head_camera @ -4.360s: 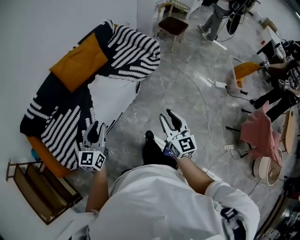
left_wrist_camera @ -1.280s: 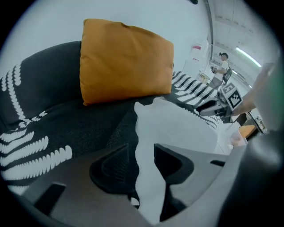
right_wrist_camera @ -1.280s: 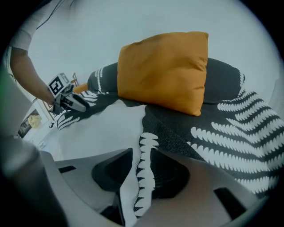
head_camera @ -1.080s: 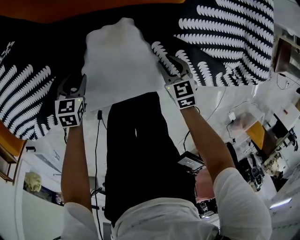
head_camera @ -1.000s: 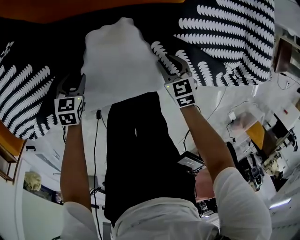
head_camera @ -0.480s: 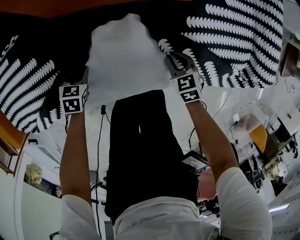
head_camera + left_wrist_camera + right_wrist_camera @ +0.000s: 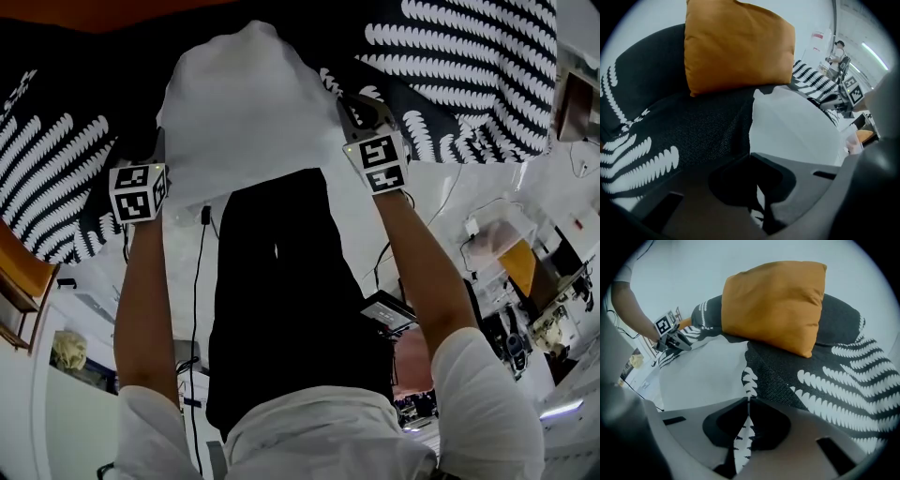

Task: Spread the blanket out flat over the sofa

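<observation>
Surroundings: an orange fabric cushion [image 7: 776, 303] stands on the blanket against the covered backrest, beyond both tools. A thin black cable [image 7: 197, 281] runs along the pale floor beside the person's black trousers [image 7: 281, 300]. The black knitted blanket with white leaf-shaped rows [image 7: 469, 75] drapes over the orange sofa [image 7: 26, 270]. Its smooth white underside [image 7: 244, 112] is folded up between the two tools. The left gripper [image 7: 150, 155] and right gripper [image 7: 361, 111] have just been closing. Each now clenches the blanket's near edge between its grey jaws, one at either side of the white fold. The weave is coarse and grainy.
</observation>
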`<state>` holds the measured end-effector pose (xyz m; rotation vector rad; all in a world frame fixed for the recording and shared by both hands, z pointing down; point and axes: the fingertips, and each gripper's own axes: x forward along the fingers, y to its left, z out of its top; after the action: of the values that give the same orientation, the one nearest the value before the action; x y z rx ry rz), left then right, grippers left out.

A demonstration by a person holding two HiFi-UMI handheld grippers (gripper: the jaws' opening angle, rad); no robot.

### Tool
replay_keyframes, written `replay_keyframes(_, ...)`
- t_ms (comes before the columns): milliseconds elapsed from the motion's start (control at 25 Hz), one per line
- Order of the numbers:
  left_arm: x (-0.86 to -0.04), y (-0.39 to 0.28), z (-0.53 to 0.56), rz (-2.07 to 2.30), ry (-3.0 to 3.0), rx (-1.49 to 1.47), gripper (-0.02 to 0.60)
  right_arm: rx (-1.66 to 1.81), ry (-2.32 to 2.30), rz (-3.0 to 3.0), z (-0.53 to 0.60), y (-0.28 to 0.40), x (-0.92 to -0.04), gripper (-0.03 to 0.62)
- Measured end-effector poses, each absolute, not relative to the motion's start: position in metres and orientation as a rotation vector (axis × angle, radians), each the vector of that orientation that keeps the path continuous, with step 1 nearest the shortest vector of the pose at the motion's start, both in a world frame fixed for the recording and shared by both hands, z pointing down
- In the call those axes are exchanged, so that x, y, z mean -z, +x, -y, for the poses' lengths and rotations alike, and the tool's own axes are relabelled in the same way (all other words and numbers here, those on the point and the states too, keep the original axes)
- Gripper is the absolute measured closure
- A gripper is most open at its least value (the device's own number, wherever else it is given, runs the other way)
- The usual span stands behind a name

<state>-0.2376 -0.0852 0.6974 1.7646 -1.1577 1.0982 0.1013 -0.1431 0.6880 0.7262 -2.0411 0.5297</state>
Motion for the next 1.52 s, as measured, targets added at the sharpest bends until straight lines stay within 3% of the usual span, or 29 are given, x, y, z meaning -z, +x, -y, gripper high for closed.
replay_keyframes(760,-0.572,-0.235,0.040,1.113,1.923,-0.967,0.568,-0.491,0.823,2.020,0.117,0.145,-0.562,0.557)
replay_keyframes(1520,-0.511,-0.220,-0.034,1.262,1.951,-0.976,0.568,-0.439,0.901,2.130,0.040,0.204,-0.528,0.557)
